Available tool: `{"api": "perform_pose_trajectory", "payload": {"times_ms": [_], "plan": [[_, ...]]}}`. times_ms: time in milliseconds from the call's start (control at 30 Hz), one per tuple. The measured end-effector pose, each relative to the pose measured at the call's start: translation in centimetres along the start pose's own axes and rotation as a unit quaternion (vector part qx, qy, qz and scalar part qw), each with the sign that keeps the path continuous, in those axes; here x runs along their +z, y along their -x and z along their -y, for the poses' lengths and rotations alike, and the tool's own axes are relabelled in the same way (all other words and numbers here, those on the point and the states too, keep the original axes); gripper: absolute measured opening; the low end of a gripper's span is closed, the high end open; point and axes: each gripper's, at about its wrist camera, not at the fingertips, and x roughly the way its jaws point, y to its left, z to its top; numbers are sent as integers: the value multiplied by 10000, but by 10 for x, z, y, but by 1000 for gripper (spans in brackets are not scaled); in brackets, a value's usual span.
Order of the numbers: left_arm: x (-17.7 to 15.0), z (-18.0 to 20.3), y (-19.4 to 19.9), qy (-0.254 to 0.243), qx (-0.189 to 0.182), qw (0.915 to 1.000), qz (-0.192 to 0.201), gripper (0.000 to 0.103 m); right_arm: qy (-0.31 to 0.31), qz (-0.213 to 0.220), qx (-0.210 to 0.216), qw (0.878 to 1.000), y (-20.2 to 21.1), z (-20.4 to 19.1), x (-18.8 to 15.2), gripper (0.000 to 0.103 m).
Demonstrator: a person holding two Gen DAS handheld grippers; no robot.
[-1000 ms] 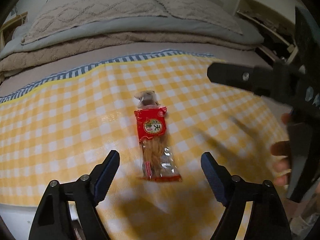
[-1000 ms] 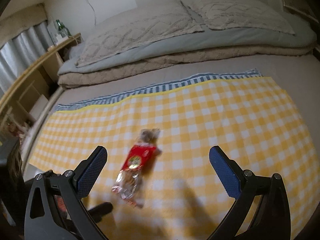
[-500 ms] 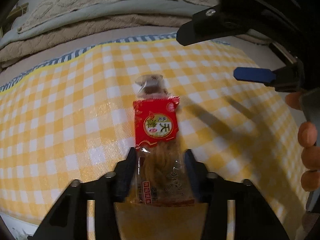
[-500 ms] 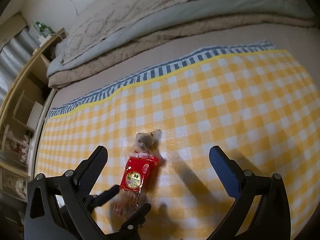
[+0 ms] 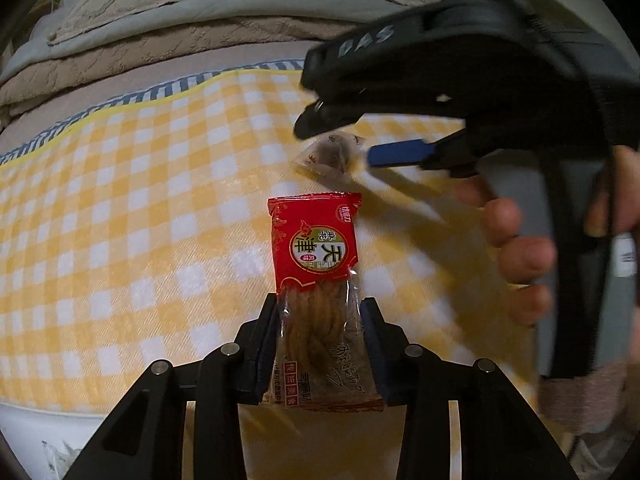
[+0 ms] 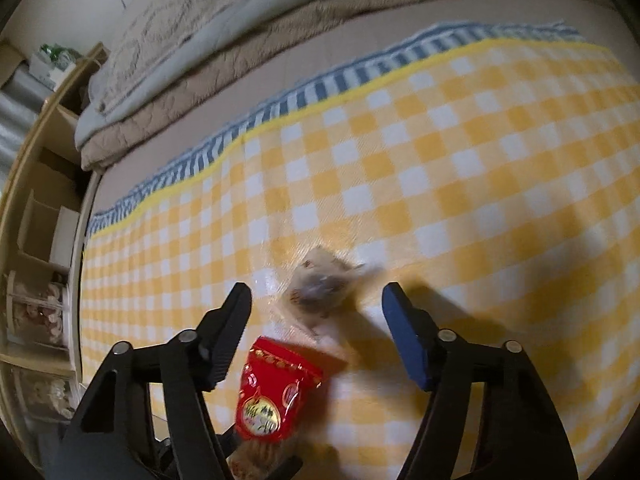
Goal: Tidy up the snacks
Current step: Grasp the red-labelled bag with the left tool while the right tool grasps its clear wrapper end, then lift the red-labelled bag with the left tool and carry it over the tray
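My left gripper is shut on the clear lower end of a red-topped packet of twisted dough snack and holds it above the yellow checked cloth. The packet also shows in the right wrist view. A small clear packet with a dark snack lies on the cloth beyond it. My right gripper is open, low over the cloth, with its fingers on either side of that small packet. It shows from the side in the left wrist view.
The cloth covers a bed; folded blankets and pillows lie at the far end. A wooden shelf unit stands to the left of the bed. The cloth's near edge is just below my left gripper.
My left gripper closed on the red packet and lifted it off the small packet. My right gripper swung in and down around the small clear packet.
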Motion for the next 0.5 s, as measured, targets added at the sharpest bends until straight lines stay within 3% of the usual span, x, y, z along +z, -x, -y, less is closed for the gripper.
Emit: {"api": "perform_pose_trajectory", "payload": {"times_ms": [200,300,400,500], "plan": [[8,2,5,-43,-100,9999,89,39,-270,-129,-70,9995,-17,-4,-4,35],[9,1,9,-26,-144,9998,140,39,-377,-53,-176,9991,-15,-2,-3,31],[5,-7,19,0,-170,9997,193,39,-157,105,-326,9993,-3,-6,-5,24],[4,-12,31,51,-174,9994,279,39,19,279,-388,9989,15,-7,-9,24]]}}
